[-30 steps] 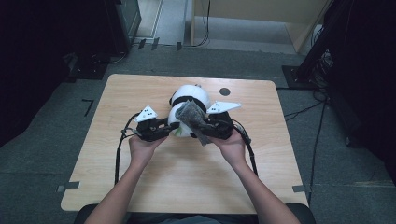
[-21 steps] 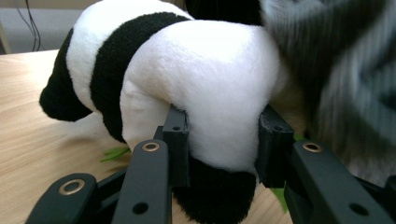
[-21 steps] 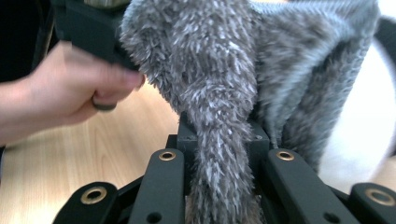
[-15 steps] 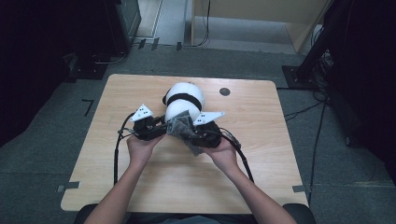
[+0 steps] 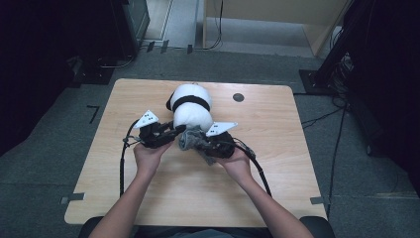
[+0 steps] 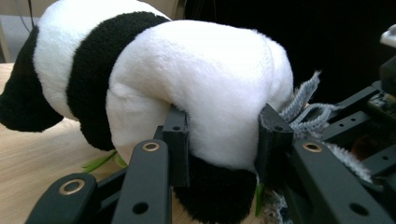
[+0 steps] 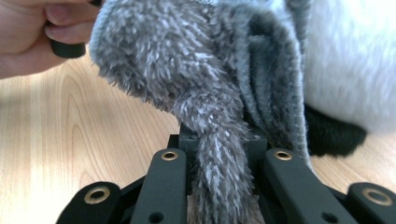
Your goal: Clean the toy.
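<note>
A black-and-white panda plush (image 5: 190, 106) lies at the middle of the wooden table (image 5: 277, 124). My left gripper (image 5: 171, 133) is shut on the near end of the panda (image 6: 187, 70), its jaws pressing into a white limb; my left gripper (image 6: 224, 135) has one finger (image 6: 176, 140) on each side of it. A grey fuzzy cloth (image 5: 190, 140) sits against the panda's near end. My right gripper (image 5: 200, 144) is shut on that grey cloth (image 7: 187, 60), and my right gripper (image 7: 219, 156) pinches a fold of it. The panda (image 7: 345, 60) is just behind.
A small dark round hole (image 5: 238, 97) marks the table to the right of the panda. A hand (image 7: 28, 37) holding the other gripper shows at the upper left of the right gripper view. Bare tabletop (image 5: 188, 193) lies in front of both hands.
My right gripper has moved left and a little nearer with the grey cloth, closing up beside the left gripper. The panda has shifted slightly left.
</note>
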A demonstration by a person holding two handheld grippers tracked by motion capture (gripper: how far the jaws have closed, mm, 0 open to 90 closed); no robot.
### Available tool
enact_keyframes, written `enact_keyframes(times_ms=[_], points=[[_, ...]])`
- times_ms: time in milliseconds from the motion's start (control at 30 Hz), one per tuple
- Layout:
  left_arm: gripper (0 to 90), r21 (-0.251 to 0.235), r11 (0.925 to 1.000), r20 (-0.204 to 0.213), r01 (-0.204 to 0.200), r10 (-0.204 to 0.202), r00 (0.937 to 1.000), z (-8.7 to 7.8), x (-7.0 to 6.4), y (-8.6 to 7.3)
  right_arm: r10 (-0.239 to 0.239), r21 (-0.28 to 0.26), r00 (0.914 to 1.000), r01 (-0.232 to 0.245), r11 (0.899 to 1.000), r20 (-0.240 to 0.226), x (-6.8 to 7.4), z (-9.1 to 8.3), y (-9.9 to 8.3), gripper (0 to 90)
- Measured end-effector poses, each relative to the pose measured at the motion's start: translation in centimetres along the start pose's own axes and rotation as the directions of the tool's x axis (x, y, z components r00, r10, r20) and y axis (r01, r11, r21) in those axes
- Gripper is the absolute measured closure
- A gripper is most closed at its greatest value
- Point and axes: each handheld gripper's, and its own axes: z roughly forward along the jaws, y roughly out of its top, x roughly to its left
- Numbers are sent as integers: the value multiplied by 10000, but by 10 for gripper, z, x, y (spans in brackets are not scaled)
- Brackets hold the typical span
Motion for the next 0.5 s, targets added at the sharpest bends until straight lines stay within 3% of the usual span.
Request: enact_keyframes(times_ms=[167, 300, 367, 500], points=[[632, -85, 10000, 49, 16, -15, 10000, -1, 0, 1, 39, 440, 10000, -41, 9990, 58, -8, 3, -6, 774], [631, -393, 9991, 226, 130, -121, 9997, -7, 3, 3, -8, 1062, 9976, -66, 9943, 696, -17, 4, -11, 774], [632, -485, 9988, 358, 50, -33, 9994, -10, 3, 4, 252, 1175, 9944, -372, 9924, 1022, -25, 1, -15, 774], [631, -471, 9989, 383, -34, 52, 9993, -12, 4, 4, 964, 885, 9864, -1087, 9901, 1334, -42, -11, -17, 774]])
